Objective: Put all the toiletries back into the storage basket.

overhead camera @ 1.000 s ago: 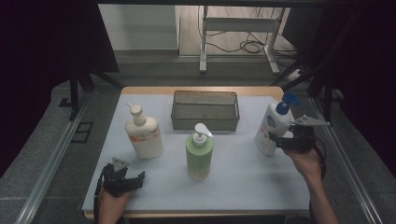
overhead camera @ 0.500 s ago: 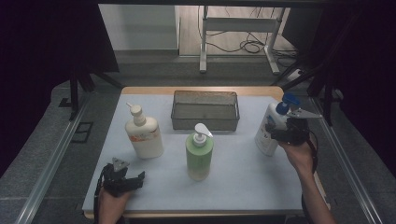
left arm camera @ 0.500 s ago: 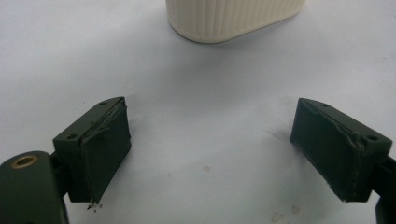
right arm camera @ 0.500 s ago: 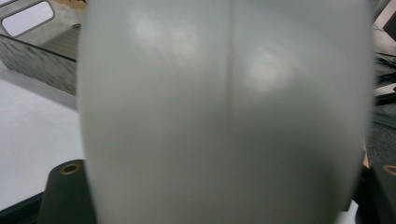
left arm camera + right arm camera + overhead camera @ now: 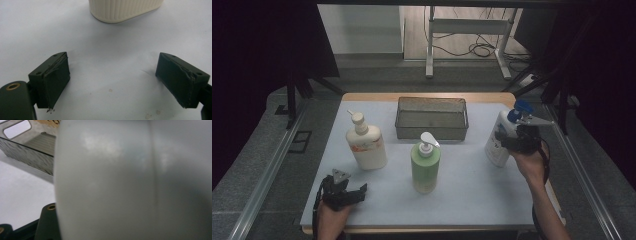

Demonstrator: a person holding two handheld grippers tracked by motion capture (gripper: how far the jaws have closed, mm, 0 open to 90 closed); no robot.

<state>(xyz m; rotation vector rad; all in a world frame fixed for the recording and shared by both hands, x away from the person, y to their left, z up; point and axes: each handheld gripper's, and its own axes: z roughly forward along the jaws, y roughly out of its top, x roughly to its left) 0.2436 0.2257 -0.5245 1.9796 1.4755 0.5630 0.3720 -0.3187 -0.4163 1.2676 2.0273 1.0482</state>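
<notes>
A white bottle with a blue pump cap (image 5: 493, 149) stands at the table's right edge. My right gripper (image 5: 506, 140) reaches it from the right, and its jaws have just been closing with the bottle between them. In the right gripper view the bottle's white side (image 5: 130, 180) is pressed close, with one black finger (image 5: 47, 220) against its left edge. Near the front left, my left gripper (image 5: 356, 192) rests low over the white mat, open and with nothing between its jaws (image 5: 112, 75). The base of a cream bottle (image 5: 125, 8) stands just beyond it.
A cream pump bottle (image 5: 364, 145) stands left of centre and a green pump bottle (image 5: 425, 165) in the middle front. A grey wire basket (image 5: 432, 119) sits at the back centre, and its near wall (image 5: 30, 152) shows beside the white bottle. The table edge lies right of the right hand.
My right gripper has moved left onto the white bottle, which now stands between its jaws. The left gripper has stayed put.
</notes>
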